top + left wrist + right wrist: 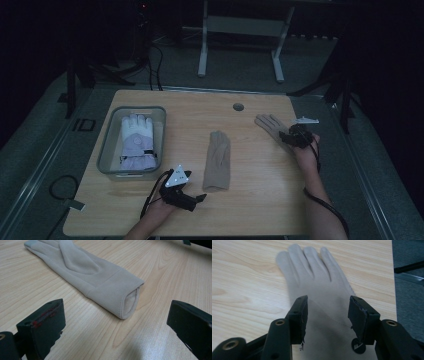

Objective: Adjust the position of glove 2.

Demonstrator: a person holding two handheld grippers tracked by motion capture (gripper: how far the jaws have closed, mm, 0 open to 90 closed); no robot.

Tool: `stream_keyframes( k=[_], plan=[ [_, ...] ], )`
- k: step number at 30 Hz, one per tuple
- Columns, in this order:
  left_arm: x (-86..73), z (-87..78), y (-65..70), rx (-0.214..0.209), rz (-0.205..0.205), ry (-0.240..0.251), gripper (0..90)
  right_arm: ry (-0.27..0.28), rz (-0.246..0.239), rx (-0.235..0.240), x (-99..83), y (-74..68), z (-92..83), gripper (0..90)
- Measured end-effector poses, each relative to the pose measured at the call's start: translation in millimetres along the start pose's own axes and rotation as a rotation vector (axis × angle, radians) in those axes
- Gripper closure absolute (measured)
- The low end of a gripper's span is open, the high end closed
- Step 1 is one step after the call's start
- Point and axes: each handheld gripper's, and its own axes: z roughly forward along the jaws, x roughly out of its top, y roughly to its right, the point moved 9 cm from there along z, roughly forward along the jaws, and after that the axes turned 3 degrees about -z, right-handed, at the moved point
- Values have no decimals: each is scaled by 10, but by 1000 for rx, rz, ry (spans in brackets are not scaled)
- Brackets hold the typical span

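Two beige gloves lie flat on the wooden table (260,190). One beige glove (218,160) (95,277) rests mid-table with its cuff toward me. My left gripper (196,192) (113,312) hovers just short of that cuff, jaws wide open and nothing between them. The other beige glove (269,125) (312,272) lies near the right edge, fingers pointing away. My right gripper (289,136) (328,312) hangs over its palm and cuff with the jaws about half apart. The glove is below the pads, which do not press on it.
A grey bin (107,145) at the table's left holds a white and lavender glove (137,140). A round cable hole (238,107) sits near the far edge. The right glove lies close to the table's right edge. A white stand (240,35) is on the floor beyond.
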Motion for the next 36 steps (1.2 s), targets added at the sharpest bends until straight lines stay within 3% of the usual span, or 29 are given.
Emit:
stream_keyframes(
  k=[3,5,8,11,14,16,23,27,33,36],
  plan=[
    [-1,-2,0,-1,1,-2,19,-34,8,-9,-58,23,69,503],
    [-2,0,-1,-2,-3,-2,20,-32,21,13,-91,20,104,506],
    [-3,2,-2,-2,-5,-3,19,-20,95,56,-120,23,103,545],
    [-5,6,-2,-1,-4,-7,20,-15,117,61,-154,-5,73,756],
    [-4,5,-3,0,-4,-6,20,-32,104,33,-158,-77,39,828],
    [-5,3,-2,-1,-6,-6,19,-41,94,13,-140,-153,0,838],
    [-4,-1,-1,-10,-12,-5,20,-22,51,24,-133,-501,-251,842],
    [-2,5,0,-6,-10,-4,20,29,115,30,-150,-603,-482,842],
    [-2,5,3,-2,-6,-4,19,36,235,3,-292,-693,-736,841],
    [-5,6,6,-3,-1,-8,19,7,212,-19,-409,-777,-738,836]
  ],
)
